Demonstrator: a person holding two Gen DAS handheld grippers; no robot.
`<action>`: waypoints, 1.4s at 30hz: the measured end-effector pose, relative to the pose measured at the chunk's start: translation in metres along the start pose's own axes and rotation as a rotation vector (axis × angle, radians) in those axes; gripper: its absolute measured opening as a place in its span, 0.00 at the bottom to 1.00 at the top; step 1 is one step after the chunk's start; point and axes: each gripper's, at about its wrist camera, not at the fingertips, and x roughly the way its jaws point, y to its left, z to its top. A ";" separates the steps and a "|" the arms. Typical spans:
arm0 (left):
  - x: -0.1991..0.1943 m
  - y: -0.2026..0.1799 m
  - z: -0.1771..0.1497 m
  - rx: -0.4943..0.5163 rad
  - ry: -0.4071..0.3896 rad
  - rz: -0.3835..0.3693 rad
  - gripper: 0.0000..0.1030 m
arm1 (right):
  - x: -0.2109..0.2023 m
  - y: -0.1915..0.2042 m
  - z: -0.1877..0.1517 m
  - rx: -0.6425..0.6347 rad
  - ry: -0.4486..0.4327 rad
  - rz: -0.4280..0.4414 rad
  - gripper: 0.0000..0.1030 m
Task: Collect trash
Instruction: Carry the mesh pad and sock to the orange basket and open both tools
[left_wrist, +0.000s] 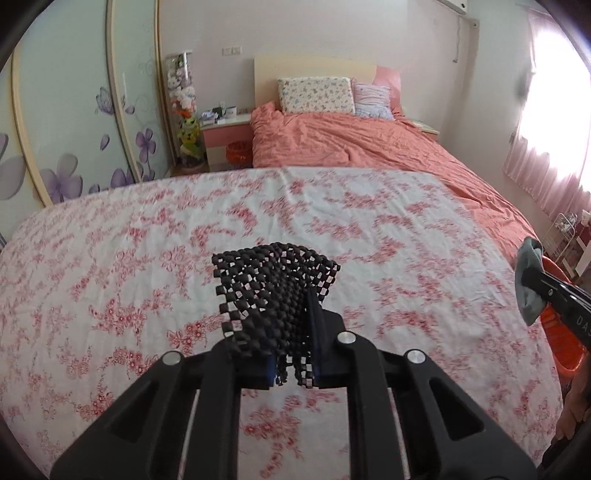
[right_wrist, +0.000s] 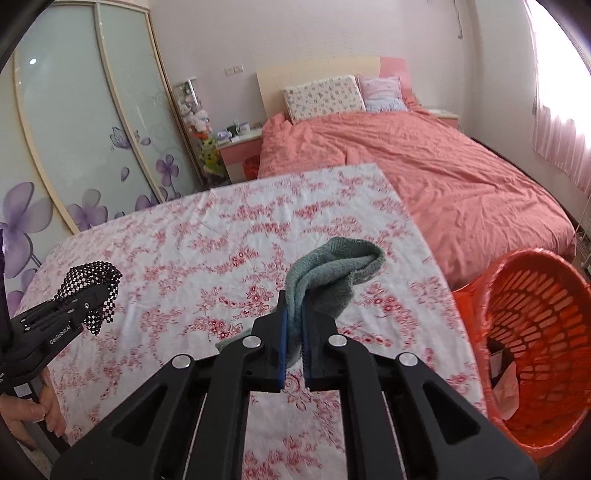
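Observation:
My left gripper (left_wrist: 291, 328) is shut on a black-and-white checked cloth (left_wrist: 273, 291) and holds it above the floral sheet; it also shows at the left of the right wrist view (right_wrist: 94, 295) with the checked cloth (right_wrist: 88, 277). My right gripper (right_wrist: 293, 314) is shut on a grey-green towel (right_wrist: 332, 277) above the sheet's right part; the towel also shows at the right edge of the left wrist view (left_wrist: 530, 280). An orange plastic basket (right_wrist: 532, 295) stands tilted just right of the table, with some pale trash inside.
A table covered by a pink floral sheet (right_wrist: 221, 240) lies under both grippers. Behind it is a bed with a salmon duvet (right_wrist: 443, 177) and pillows. A wardrobe with flower-print doors (right_wrist: 74, 147) is on the left, with a nightstand (right_wrist: 240, 147) and a second orange bin (left_wrist: 238, 151) beside the bed.

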 end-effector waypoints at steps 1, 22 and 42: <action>-0.005 -0.005 0.001 0.009 -0.006 -0.003 0.14 | -0.004 -0.001 0.001 -0.005 -0.010 -0.002 0.06; -0.063 -0.175 0.010 0.157 -0.059 -0.298 0.15 | -0.108 -0.107 -0.008 0.090 -0.165 -0.122 0.06; 0.000 -0.355 -0.001 0.269 0.077 -0.538 0.47 | -0.084 -0.228 -0.022 0.260 -0.081 -0.185 0.33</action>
